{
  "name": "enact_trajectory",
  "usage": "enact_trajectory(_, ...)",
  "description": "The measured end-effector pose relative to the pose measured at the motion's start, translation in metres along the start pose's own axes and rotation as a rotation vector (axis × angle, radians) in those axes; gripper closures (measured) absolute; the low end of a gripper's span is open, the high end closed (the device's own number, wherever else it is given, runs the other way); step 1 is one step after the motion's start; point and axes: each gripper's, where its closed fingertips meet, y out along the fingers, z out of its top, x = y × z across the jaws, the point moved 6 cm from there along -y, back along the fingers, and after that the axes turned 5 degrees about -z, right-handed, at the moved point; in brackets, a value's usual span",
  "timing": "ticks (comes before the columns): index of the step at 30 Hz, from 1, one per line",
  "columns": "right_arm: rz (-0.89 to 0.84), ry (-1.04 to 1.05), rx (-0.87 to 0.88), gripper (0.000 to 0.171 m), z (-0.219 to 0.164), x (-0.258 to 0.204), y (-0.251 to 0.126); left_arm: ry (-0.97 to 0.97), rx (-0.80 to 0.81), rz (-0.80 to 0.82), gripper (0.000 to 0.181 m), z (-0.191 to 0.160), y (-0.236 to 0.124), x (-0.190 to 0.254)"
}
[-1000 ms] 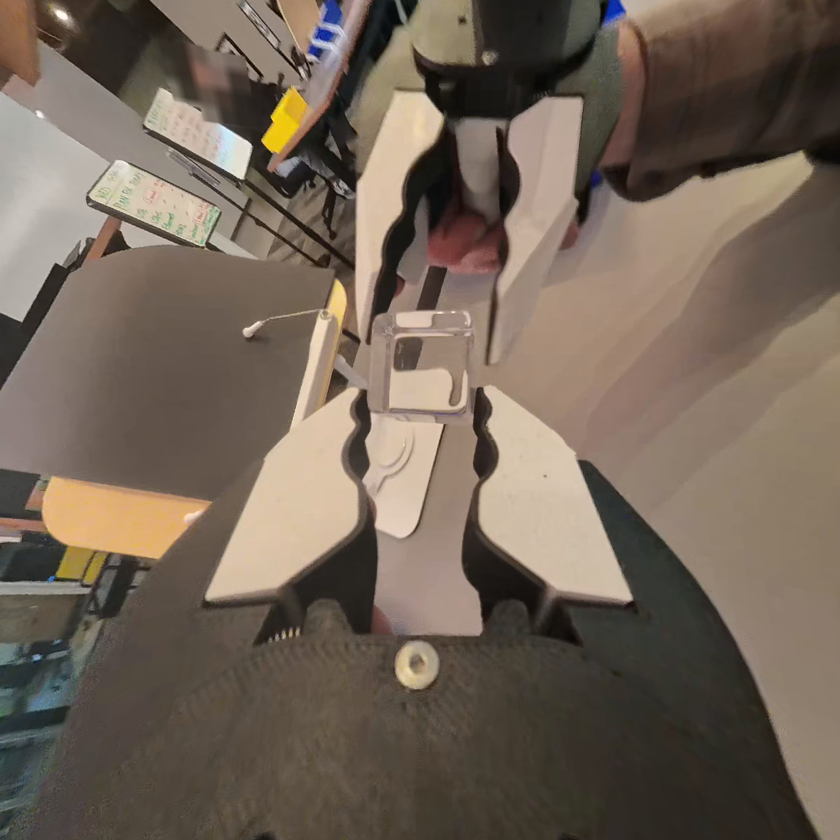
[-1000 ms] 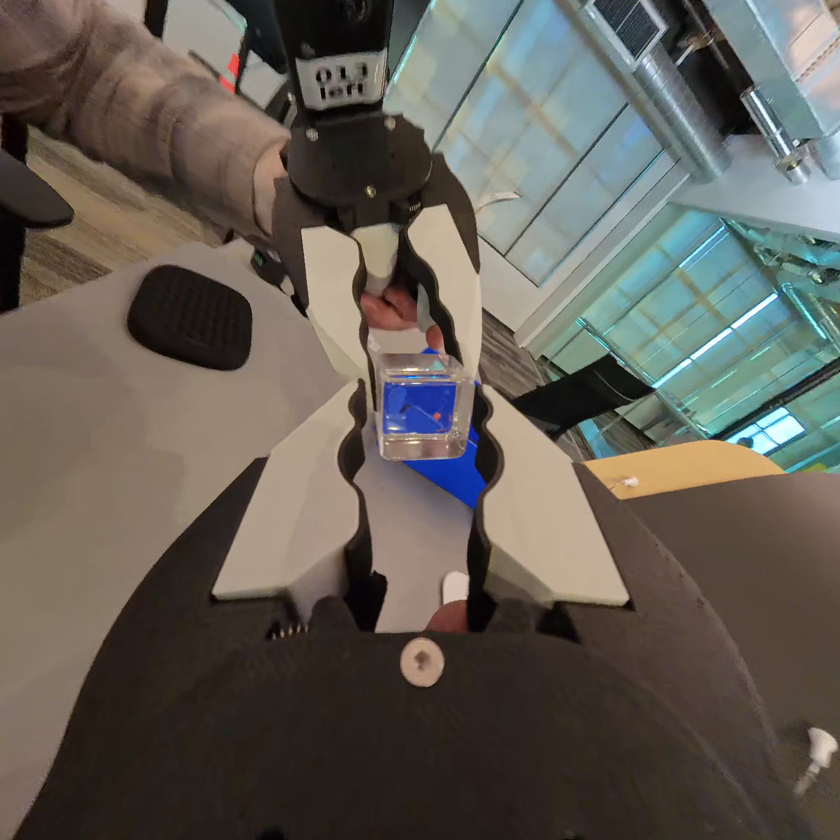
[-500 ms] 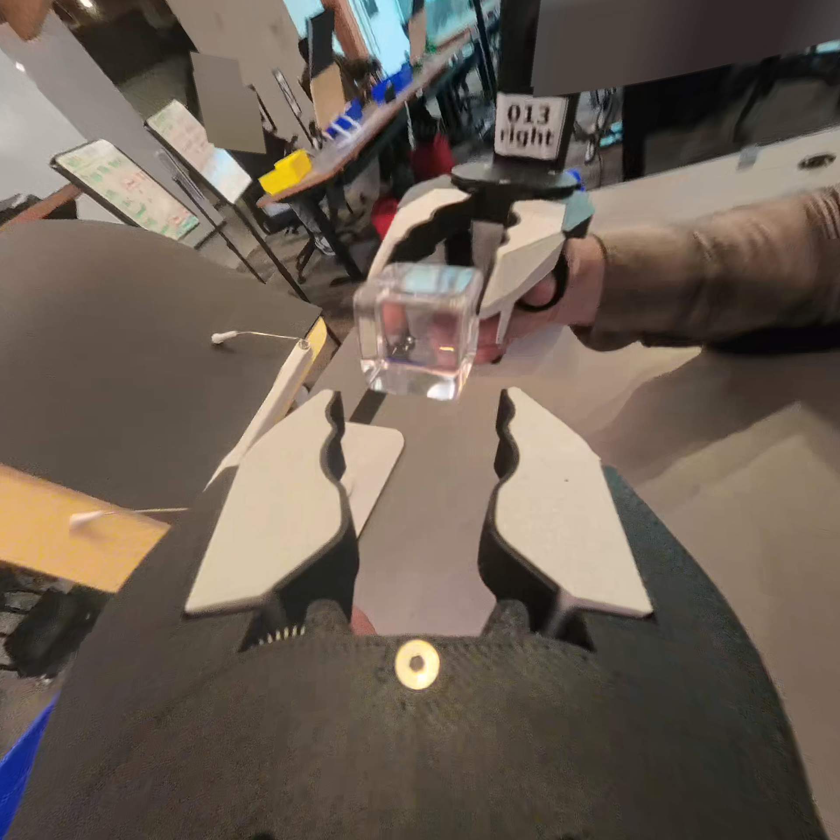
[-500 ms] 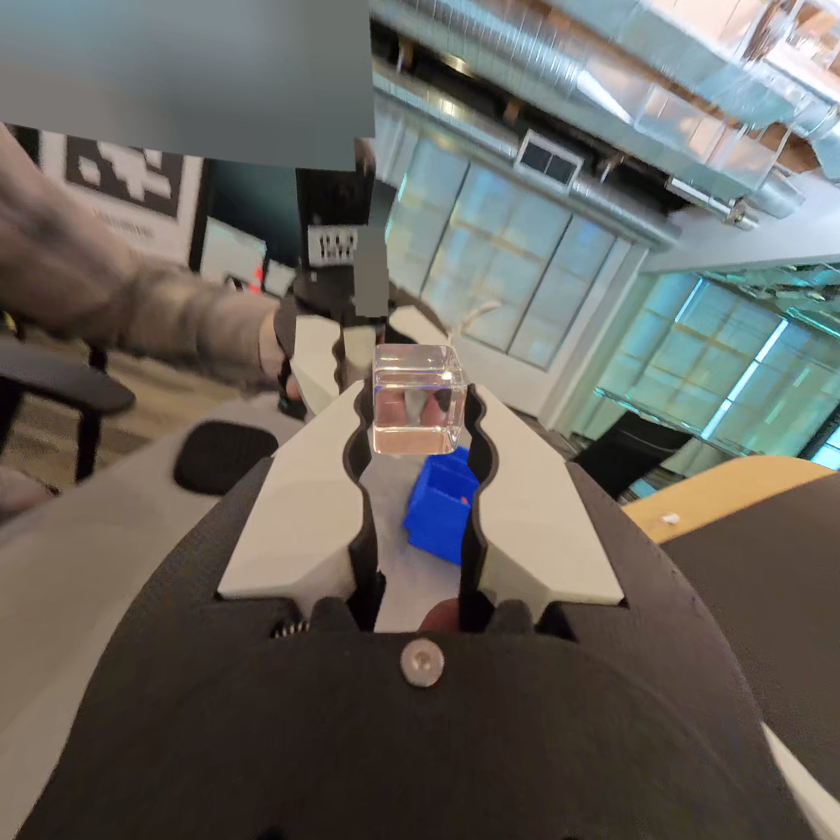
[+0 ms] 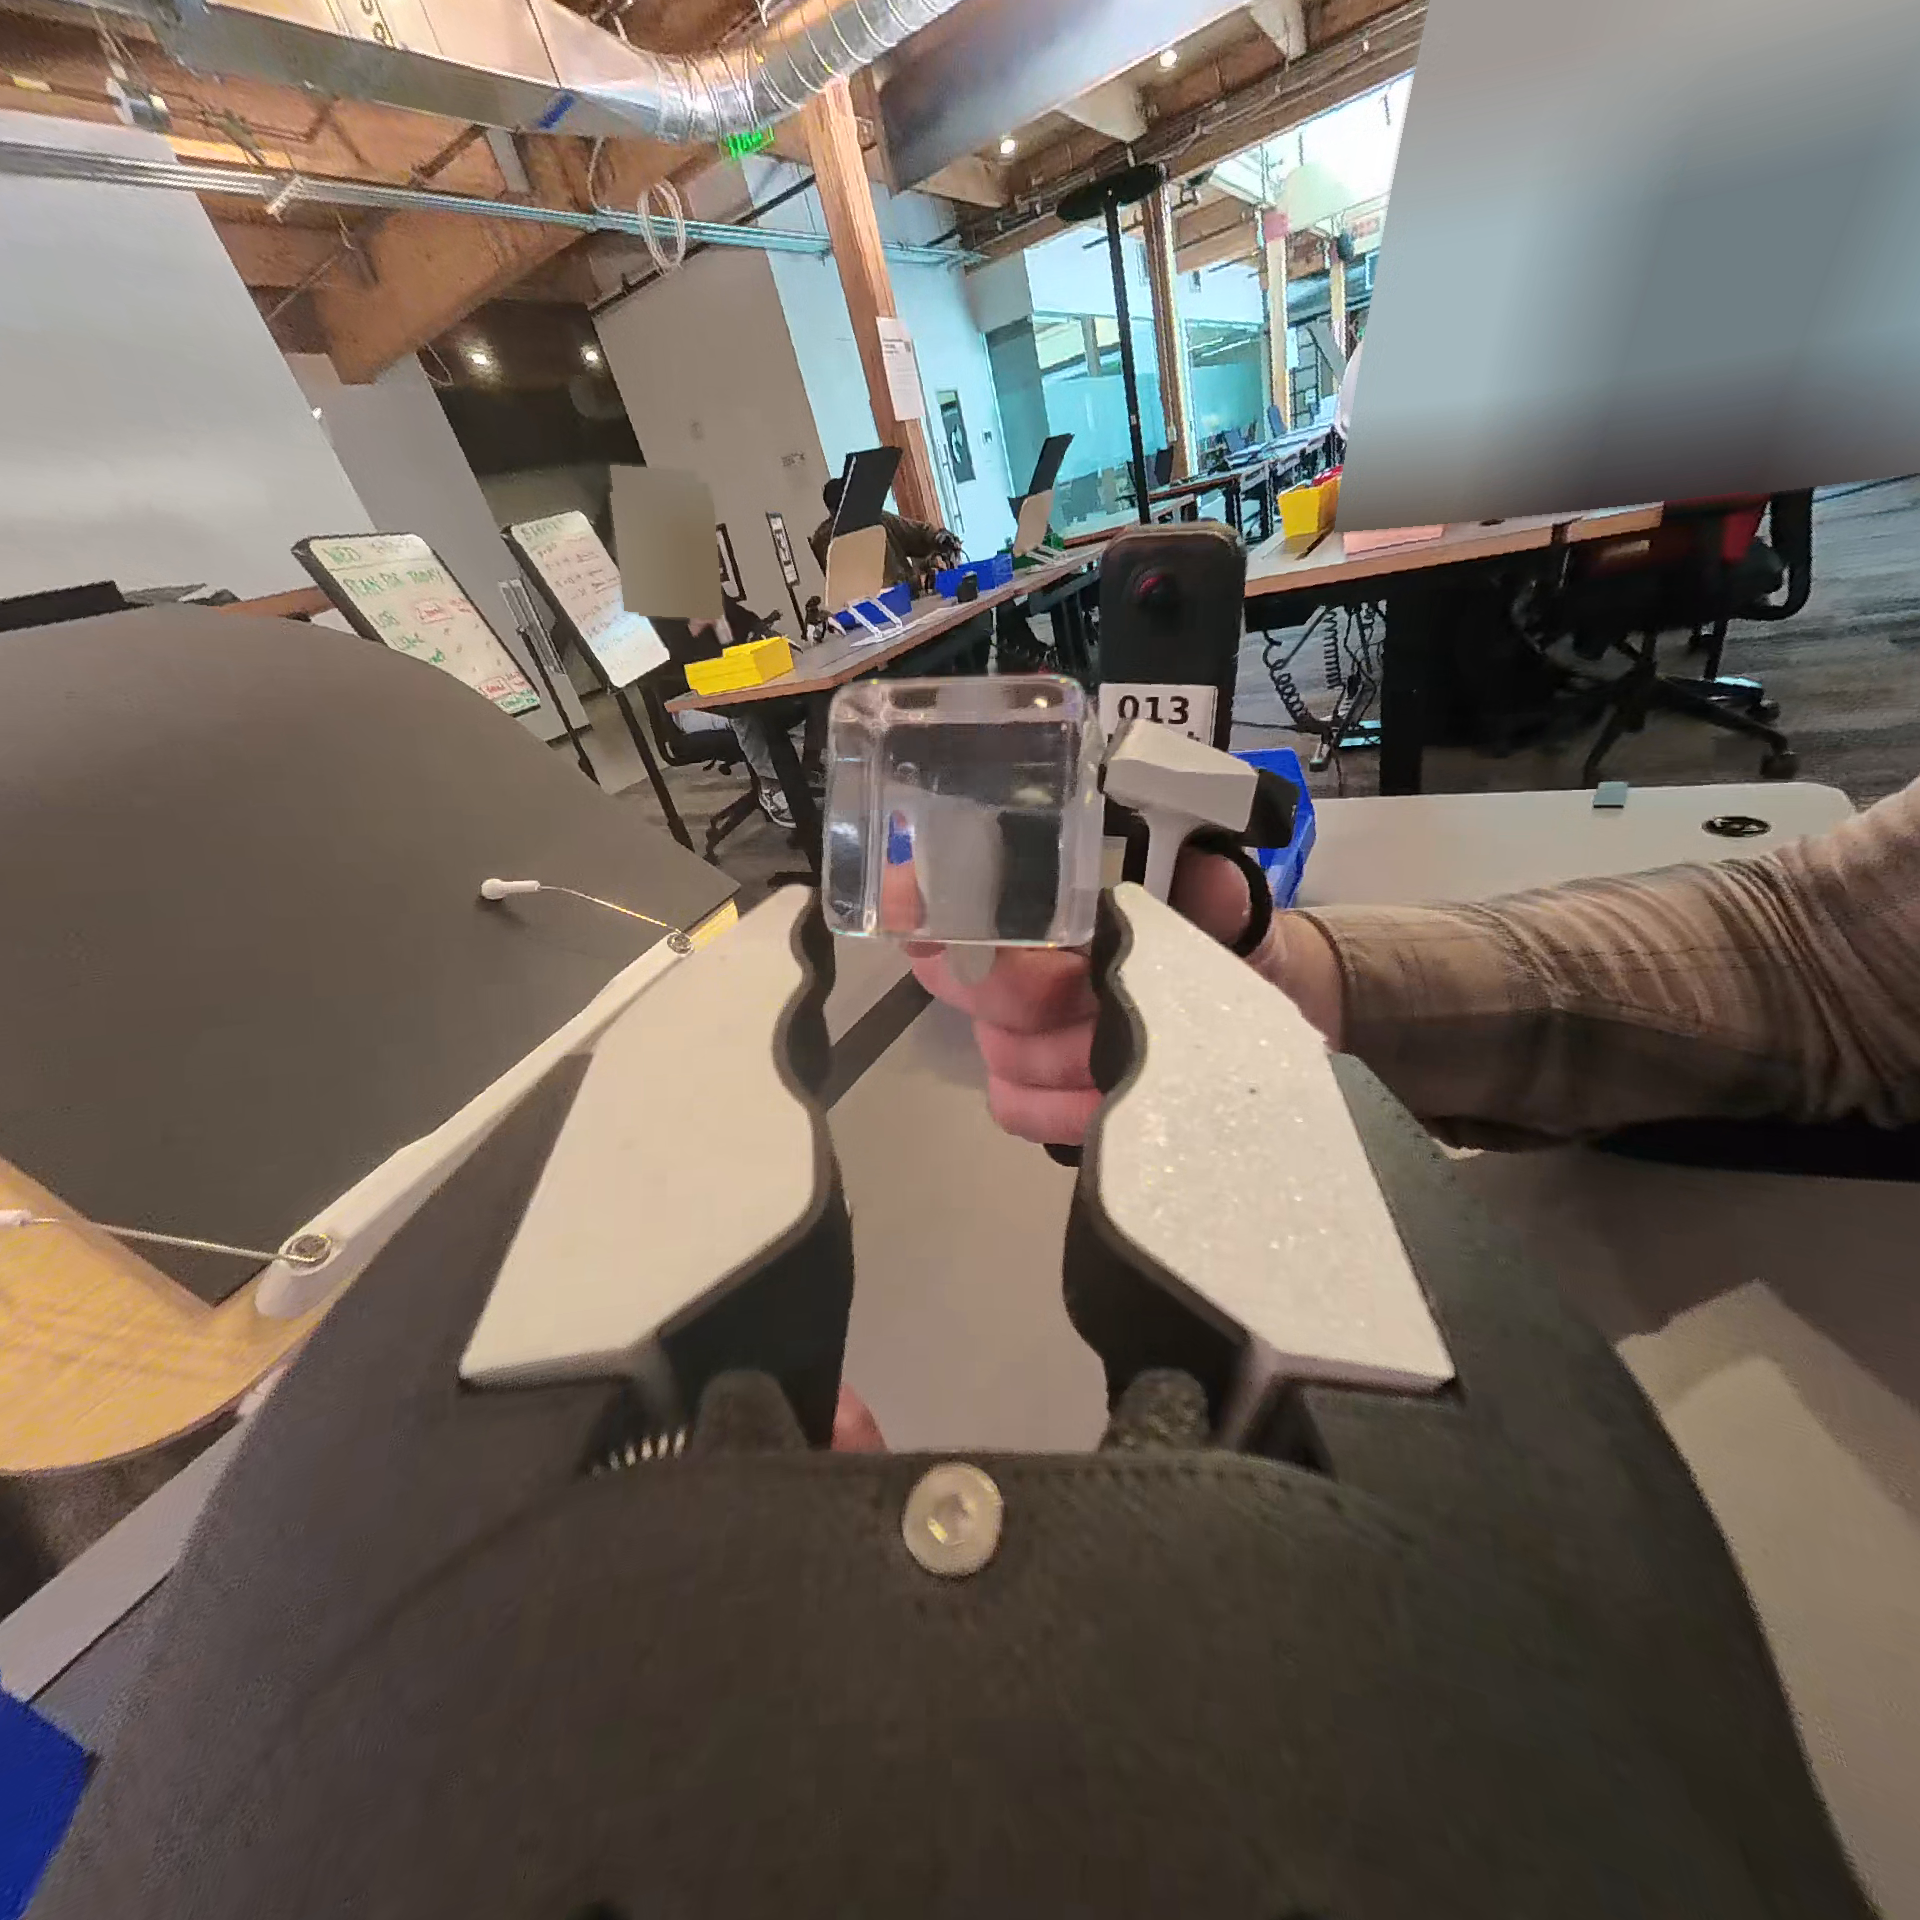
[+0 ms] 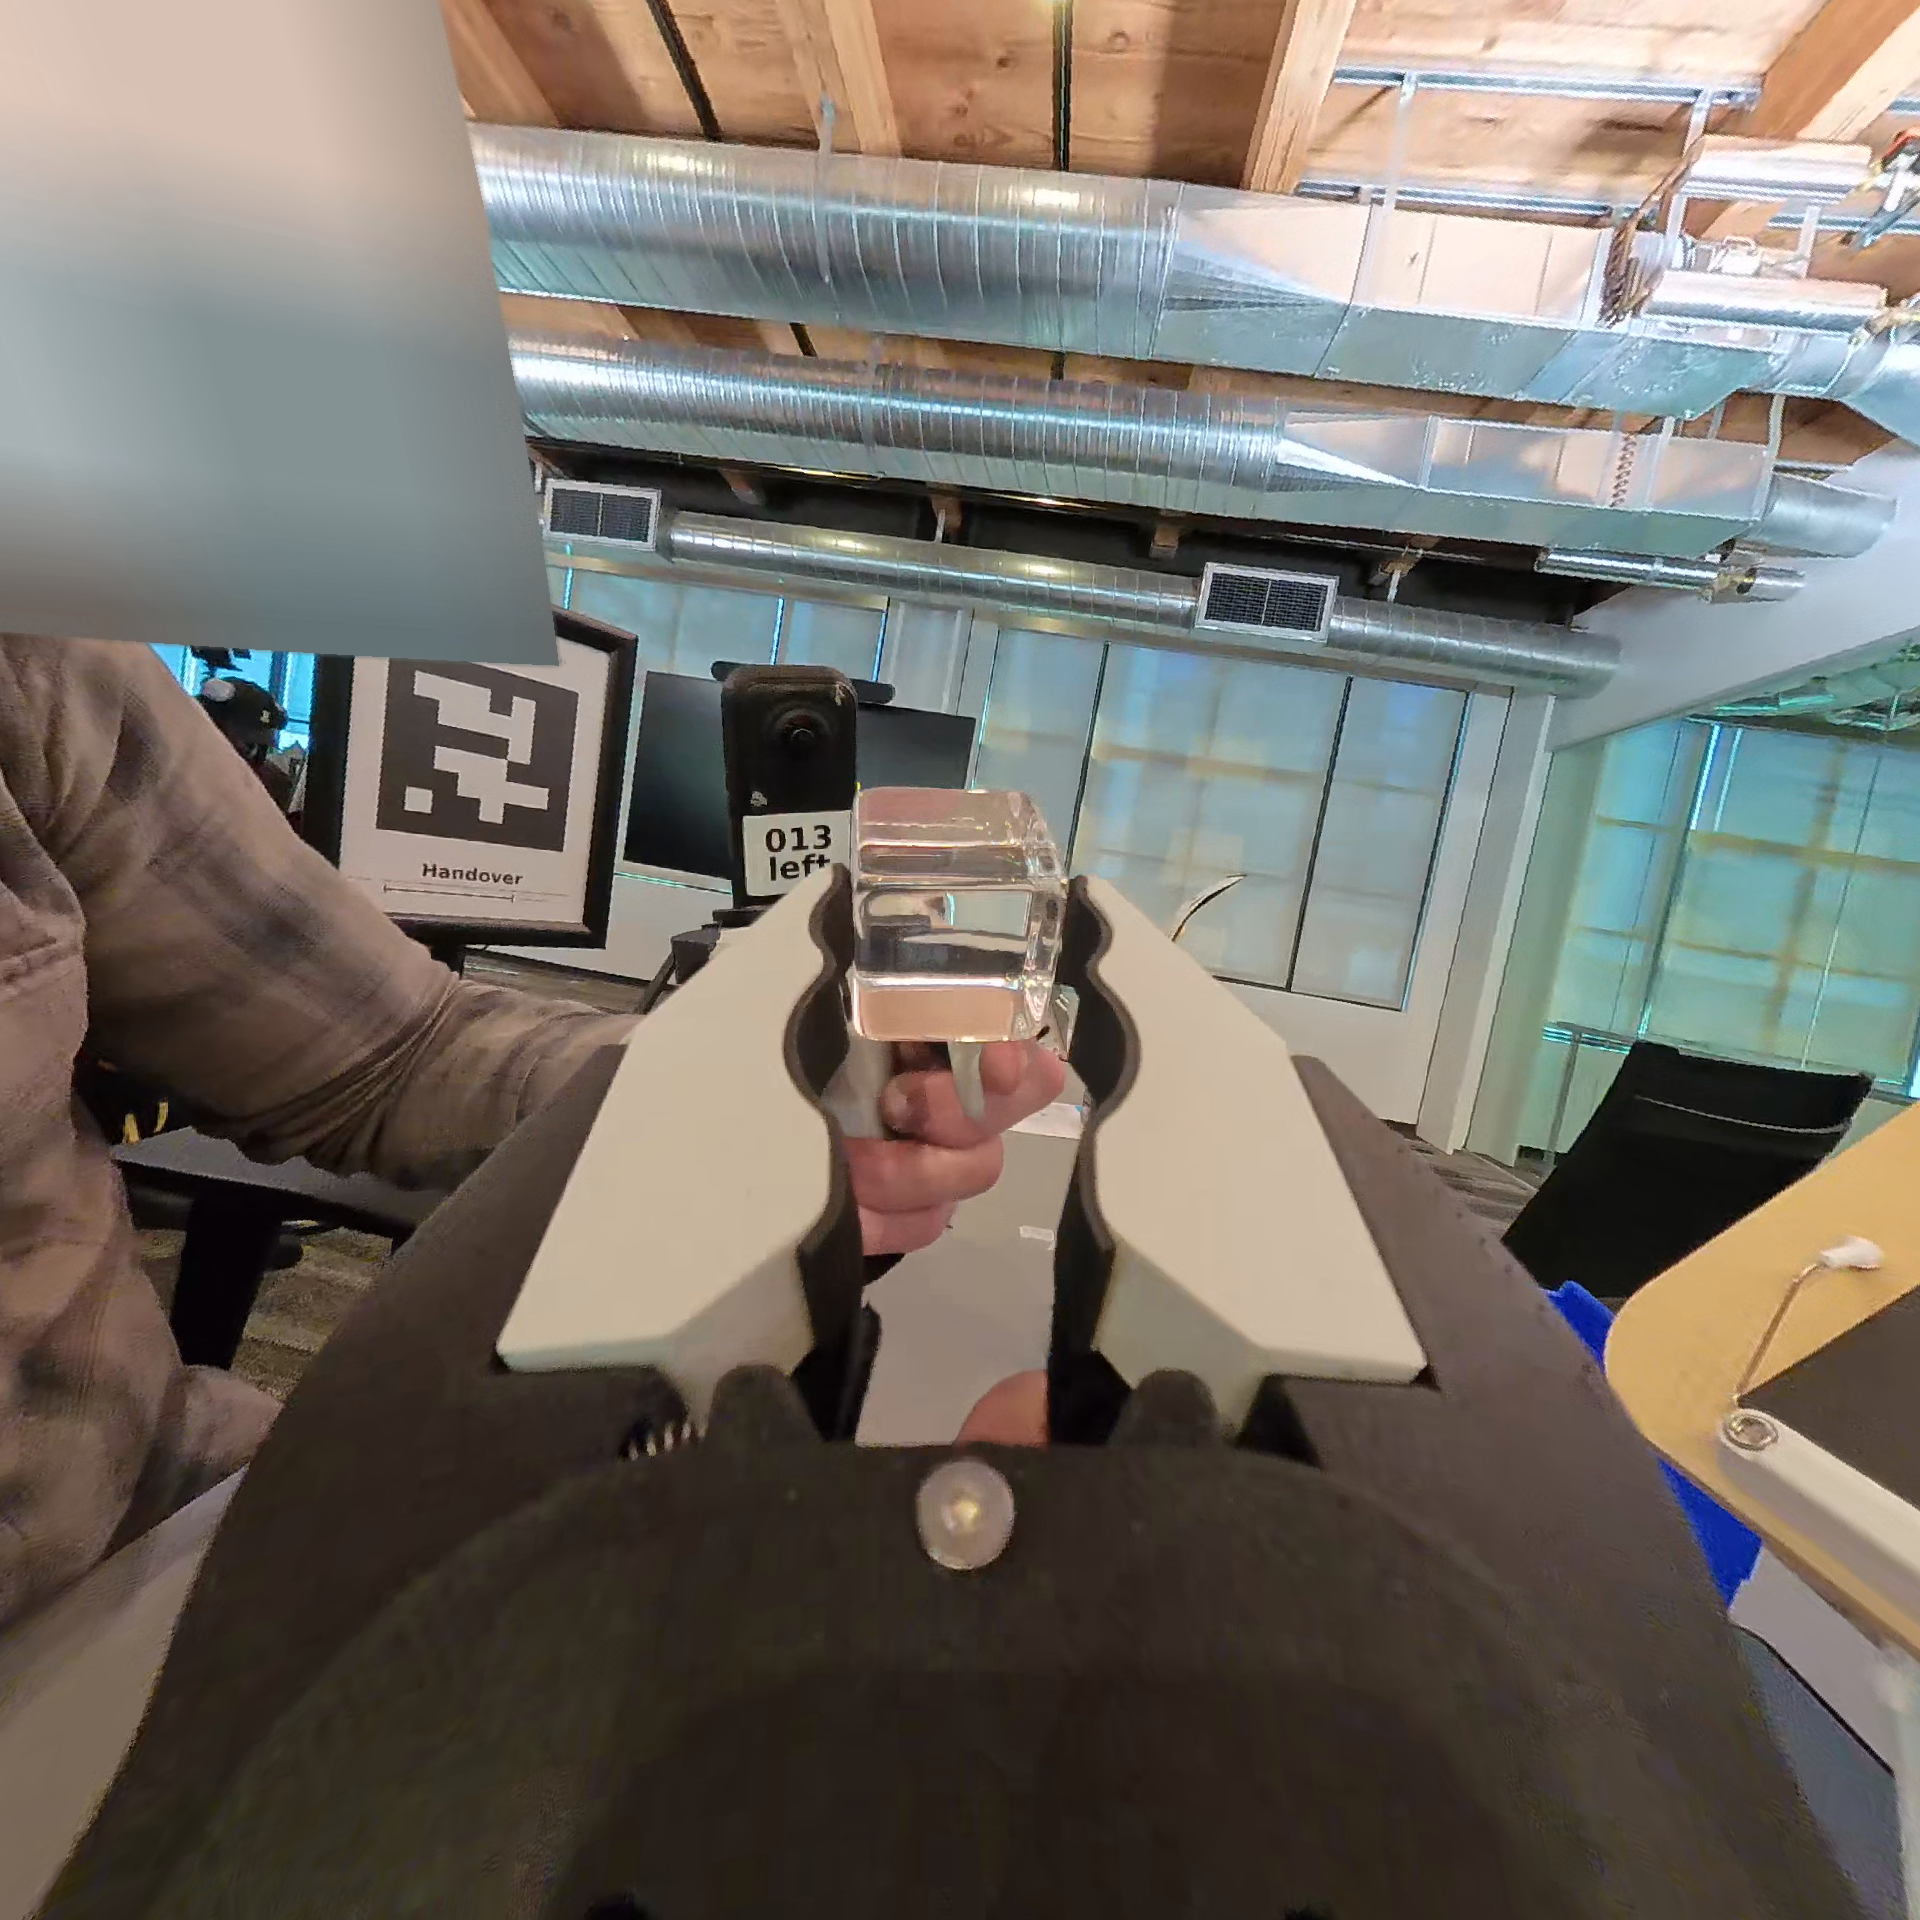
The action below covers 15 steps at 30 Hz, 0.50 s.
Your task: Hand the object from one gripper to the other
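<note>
Above the grey table (image 5: 1538,831), both tools level, left tool (image 5: 961,914) and right tool (image 6: 956,920) grasping clear cube (image 6: 956,914).

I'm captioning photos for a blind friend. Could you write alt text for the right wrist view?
A clear cube is pinched between the fingertips of the right gripper, held up in the air. Right behind it a person's hand grips a second handheld tool, with office windows and silver ceiling ducts beyond.

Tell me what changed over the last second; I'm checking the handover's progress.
The left gripper opened off the clear cube, then narrowed again around its near edge; whether it grips is unclear. Both grippers tilted upward. The right gripper stayed shut on the cube.
</note>
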Motion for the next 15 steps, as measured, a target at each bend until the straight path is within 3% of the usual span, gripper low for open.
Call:
enact_trajectory(10,0.018,0.011,0.028,0.134,0.0019,-0.0034,0.0006,-0.037,0.104,0.006,0.134,0.0100,0.0020,0.0042)
enact_trajectory(15,0.025,0.001,-0.043,0.133,0.0002,-0.0005,-0.0002,-0.013,0.041,0.009,0.134,0.0082,0.0003,0.0018)
